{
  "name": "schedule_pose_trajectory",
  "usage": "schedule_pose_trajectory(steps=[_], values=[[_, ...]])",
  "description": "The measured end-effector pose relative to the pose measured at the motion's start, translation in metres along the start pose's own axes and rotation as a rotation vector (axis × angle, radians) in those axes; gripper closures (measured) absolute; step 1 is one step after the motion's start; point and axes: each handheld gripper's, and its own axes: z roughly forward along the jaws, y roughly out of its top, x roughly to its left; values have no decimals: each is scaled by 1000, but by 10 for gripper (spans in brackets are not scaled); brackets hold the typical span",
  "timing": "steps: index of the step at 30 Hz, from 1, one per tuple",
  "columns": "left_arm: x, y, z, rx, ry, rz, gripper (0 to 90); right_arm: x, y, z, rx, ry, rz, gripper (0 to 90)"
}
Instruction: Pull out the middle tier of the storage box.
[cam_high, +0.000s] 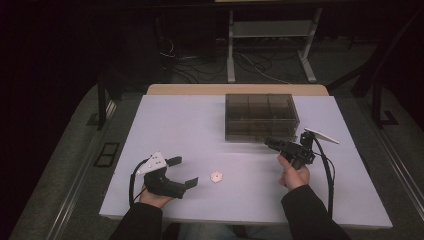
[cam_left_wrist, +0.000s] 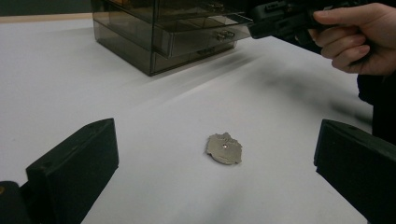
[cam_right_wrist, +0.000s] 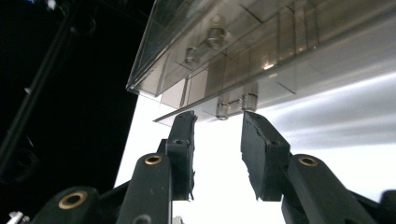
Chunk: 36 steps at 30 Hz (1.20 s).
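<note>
Two grippers are held over the white table (cam_high: 165, 120). The right gripper (cam_right_wrist: 218, 122) is raised at the front of the smoky drawer box (cam_high: 260, 116), its jaws a narrow gap apart on either side of a lower drawer's handle (cam_right_wrist: 232, 108); whether the handle is touched cannot be told. The left gripper (cam_high: 182, 172) is held wide apart, with the small metal badge (cam_left_wrist: 224, 148) lying flat on the table just ahead, between its jaws.

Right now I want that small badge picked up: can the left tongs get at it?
Probably yes: the left tongs are open, the badge lies flat on the bare table between the jaws, nothing in the way.
</note>
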Motion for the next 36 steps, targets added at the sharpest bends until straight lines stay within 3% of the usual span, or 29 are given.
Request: schedule_pose_trajectory(steps=[4,12,17,22,25,28,30,33,34,36], values=[[0,0,1,0,1,-3,0,6,5,-1,32,-19,-40,634],[0,0,1,0,2,-4,0,23,15,1,107,-88,-180,610],[0,0,1,3,4,-4,0,37,23,3,157,-138,-275,541],[0,0,1,2,5,-4,0,52,30,6,223,-187,-397,397],[0,0,1,3,6,-4,0,56,33,7,269,-186,-456,279],[0,0,1,5,6,-5,0,60,35,10,305,-203,-546,167],[0,-1,1,4,6,-5,0,61,36,10,334,-189,-602,107],[0,-1,1,5,6,-5,0,64,38,9,384,-176,-647,89],[0,-1,1,6,6,-5,0,64,39,10,404,-169,-674,1],[0,-1,1,6,6,-4,0,65,40,12,435,-184,-718,4]])
